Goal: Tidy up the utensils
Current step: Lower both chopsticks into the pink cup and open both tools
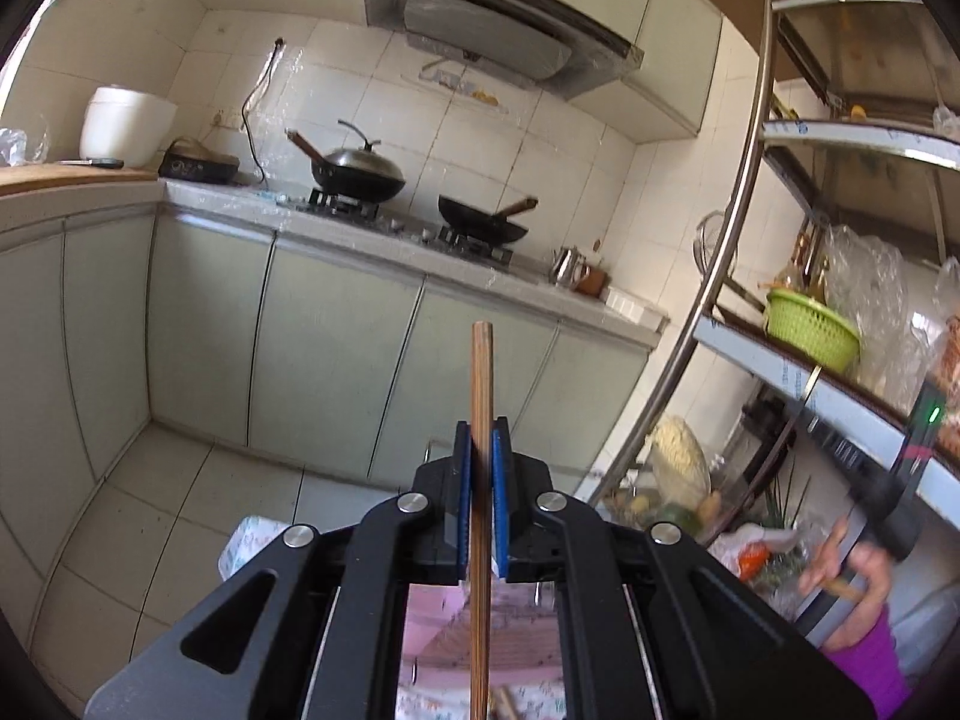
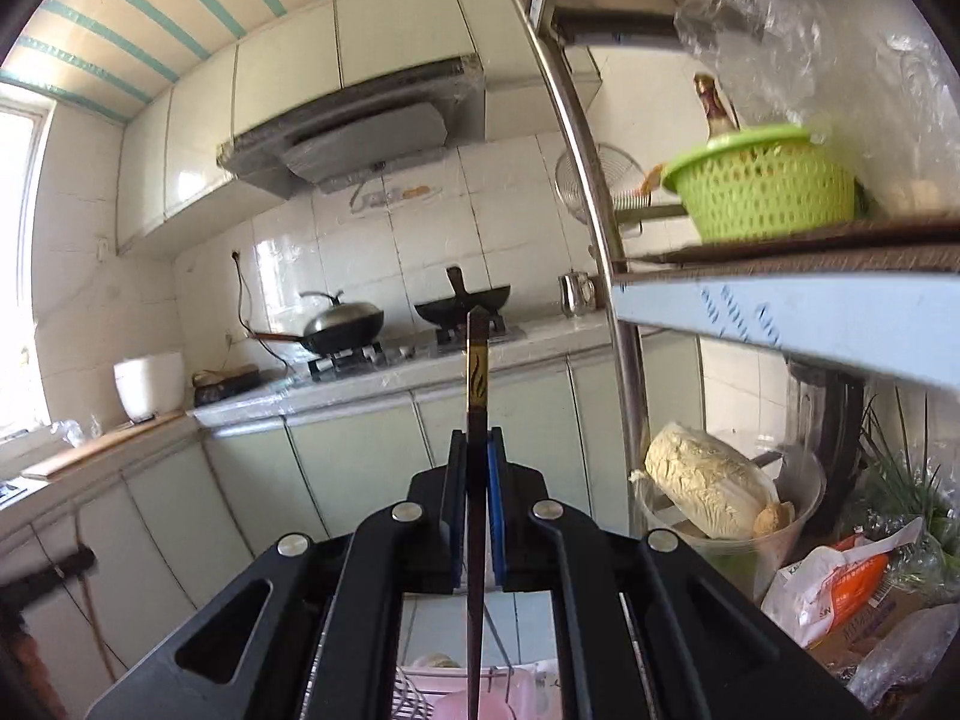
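Both tongs are clamped on chopsticks right now. The left tongs (image 1: 482,450) have their blue pads (image 1: 461,498) pressed together on a plain brown wooden chopstick (image 1: 481,396), which stands pretty much upright, poking well above the fingertips and running down below them. The right tongs (image 2: 477,456) are doing the same with a dark chopstick (image 2: 477,372) that has a gold flame-like pattern near its top end, also held upright between the pads.

Both are up in the air, not touching anything else, facing a kitchen. Behind them the long surface (image 1: 360,234) along the tiled wall carries a gas stove with a lidded wok (image 1: 357,171) on the left burner and an open wok (image 1: 483,222) on the right one. A small steel pot (image 1: 567,267) sits toward the right end of that surface, and a white rice cooker (image 1: 123,123) sits at the far left corner. A range hood (image 1: 498,30) hangs over the stove.

On the right there's a metal shelf rack (image 2: 780,300) with a green plastic basket (image 2: 762,186) on its shelf, near the front edge. Lower down is a cabbage (image 2: 708,480) in a clear container, plus bags I can't really identify.

In the left wrist view you can see the person's hand (image 1: 864,576) gripping the other tool's handle, purple sleeve below it, though it's blurry.
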The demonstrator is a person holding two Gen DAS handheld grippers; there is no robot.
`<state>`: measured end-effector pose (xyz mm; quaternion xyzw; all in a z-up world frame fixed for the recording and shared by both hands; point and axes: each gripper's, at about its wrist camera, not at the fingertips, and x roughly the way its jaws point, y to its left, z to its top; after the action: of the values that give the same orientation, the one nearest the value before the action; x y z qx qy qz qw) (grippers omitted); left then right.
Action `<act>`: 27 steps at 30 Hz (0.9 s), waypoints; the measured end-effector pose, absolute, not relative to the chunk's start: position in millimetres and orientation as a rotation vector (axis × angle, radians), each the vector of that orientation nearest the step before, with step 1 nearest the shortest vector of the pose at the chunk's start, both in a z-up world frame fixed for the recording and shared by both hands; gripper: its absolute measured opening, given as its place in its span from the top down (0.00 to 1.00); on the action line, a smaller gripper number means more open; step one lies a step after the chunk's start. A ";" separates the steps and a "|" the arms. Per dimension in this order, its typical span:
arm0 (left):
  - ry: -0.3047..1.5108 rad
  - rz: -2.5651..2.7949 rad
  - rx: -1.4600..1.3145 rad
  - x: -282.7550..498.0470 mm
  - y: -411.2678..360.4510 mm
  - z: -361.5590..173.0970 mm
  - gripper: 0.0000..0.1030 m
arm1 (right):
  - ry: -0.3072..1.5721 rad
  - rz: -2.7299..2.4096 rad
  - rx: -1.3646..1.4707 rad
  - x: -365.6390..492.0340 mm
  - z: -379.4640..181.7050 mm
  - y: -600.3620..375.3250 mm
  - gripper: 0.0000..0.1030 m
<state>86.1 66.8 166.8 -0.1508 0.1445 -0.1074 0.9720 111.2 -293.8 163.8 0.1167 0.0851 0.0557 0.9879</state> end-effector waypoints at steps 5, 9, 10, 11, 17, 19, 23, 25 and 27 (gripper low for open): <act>0.190 -0.172 -0.321 101.4 65.1 184.8 0.95 | 0.301 0.122 0.216 133.9 120.0 -286.1 0.94; 0.083 -0.082 -0.281 115.9 57.2 191.7 0.95 | 0.364 0.135 0.222 142.0 95.1 -283.1 0.94; 0.050 -0.055 -0.273 119.5 55.8 191.1 0.95 | 0.372 0.137 0.224 142.4 91.2 -282.6 0.94; 0.032 -0.037 -0.267 123.3 54.5 190.3 0.95 | 0.380 0.139 0.227 142.1 87.1 -283.0 0.94; 0.030 0.030 -0.201 149.8 43.5 157.3 0.95 | 0.430 0.143 0.245 146.7 69.6 -283.2 0.94; 0.084 0.037 -0.201 158.6 43.8 139.0 0.95 | 0.442 0.142 0.247 146.1 65.5 -283.1 0.94; 0.181 0.044 -0.224 164.8 50.5 110.2 0.95 | 0.444 0.138 0.248 144.4 63.0 -283.3 0.94; 0.233 0.038 -0.241 167.0 54.5 97.6 0.95 | 0.457 0.137 0.256 145.7 63.3 -283.2 0.94; 0.287 0.031 -0.251 170.4 57.1 86.5 0.95 | 0.460 0.133 0.269 145.3 62.5 -283.3 0.94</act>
<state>170.4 57.1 86.5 -0.1245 0.1428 0.0152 0.9818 145.3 -283.3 62.5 0.1326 0.2269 0.0658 0.9626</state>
